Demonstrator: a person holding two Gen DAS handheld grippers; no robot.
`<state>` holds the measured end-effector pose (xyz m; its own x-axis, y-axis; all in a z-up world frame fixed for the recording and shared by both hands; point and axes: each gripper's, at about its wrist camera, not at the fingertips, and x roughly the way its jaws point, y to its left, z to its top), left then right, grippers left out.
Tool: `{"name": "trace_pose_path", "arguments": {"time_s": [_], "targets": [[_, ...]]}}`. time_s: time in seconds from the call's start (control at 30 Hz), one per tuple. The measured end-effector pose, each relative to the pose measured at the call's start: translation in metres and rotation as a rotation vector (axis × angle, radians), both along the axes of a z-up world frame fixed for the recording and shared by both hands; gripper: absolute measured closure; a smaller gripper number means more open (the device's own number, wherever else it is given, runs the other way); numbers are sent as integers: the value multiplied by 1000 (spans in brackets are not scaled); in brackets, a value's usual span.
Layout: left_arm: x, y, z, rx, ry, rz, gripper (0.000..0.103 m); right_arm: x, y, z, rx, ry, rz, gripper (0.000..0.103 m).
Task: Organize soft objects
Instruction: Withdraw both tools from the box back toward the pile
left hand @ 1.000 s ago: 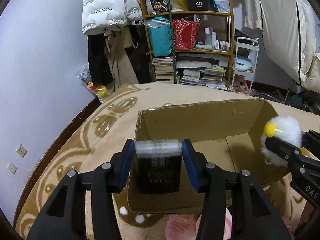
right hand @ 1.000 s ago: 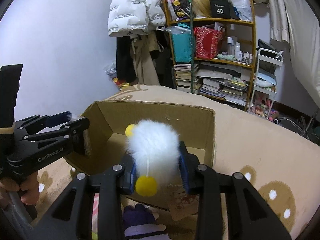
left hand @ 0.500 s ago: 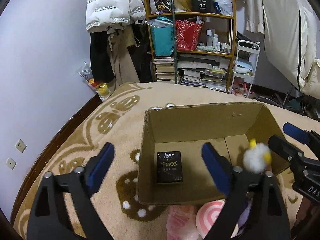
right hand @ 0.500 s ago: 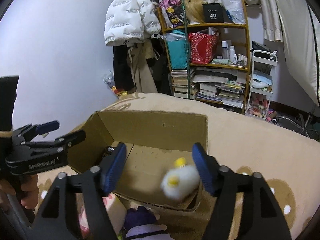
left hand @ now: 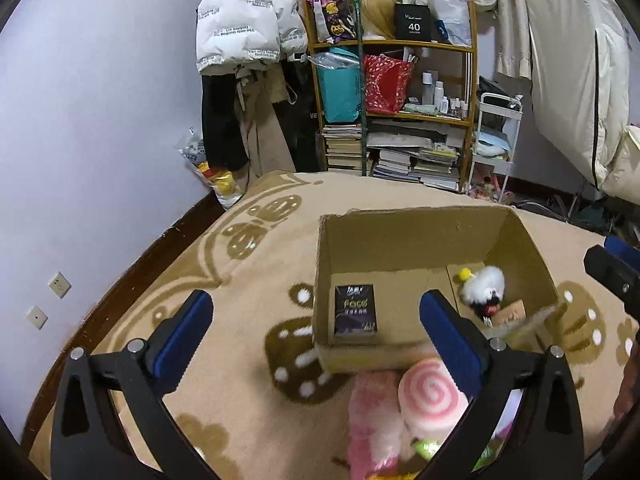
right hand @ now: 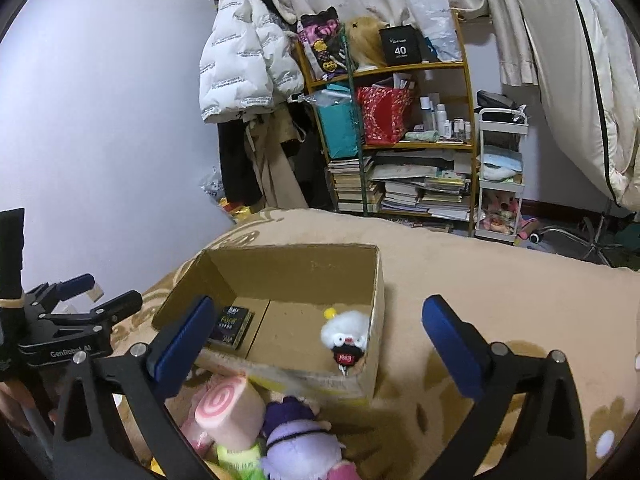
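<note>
Fluffy white toy (left hand: 482,285) and black pack (left hand: 355,311) in cardboard box (left hand: 400,236) — both jaws wide, empty

- Brown cardboard box (left hand: 404,236)
- Black tissue pack (left hand: 355,311), green lettering
- White fluffy toy (left hand: 482,284), yellow pompom
- Pink swirl plush (right hand: 228,410)
- Purple plush (right hand: 298,440), possibly hooded
- Beige carpet (left hand: 248,264), brown motifs

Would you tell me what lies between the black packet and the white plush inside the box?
Only bare cardboard floor separates black packet and white plush, per right wrist view.

Left tool (left hand: 316,332) jaws wide apart; right tool (right hand: 316,336) likewise
</note>
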<state>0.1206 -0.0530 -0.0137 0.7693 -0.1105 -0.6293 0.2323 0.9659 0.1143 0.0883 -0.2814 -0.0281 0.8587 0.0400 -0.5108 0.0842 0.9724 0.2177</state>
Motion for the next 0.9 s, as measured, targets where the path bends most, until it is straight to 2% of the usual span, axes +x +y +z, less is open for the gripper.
{"name": "trace_pose_path", "arguments": {"time_s": [0.1, 0.23, 0.57, 0.9], "targets": [[-11, 5, 6, 3, 4, -3, 1, -12, 2, 7, -9, -3, -7, 0], [-21, 8, 10, 8, 64, -23, 1, -29, 6, 14, -8, -5, -18, 0], [-59, 18, 13, 28, 102, -24, 1, -67, 18, 6, -39, 107, -37, 0], [-77, 19, 2, 49, 157, -30, 1, -81, 15, -11, 13, 217, -49, 0]]}}
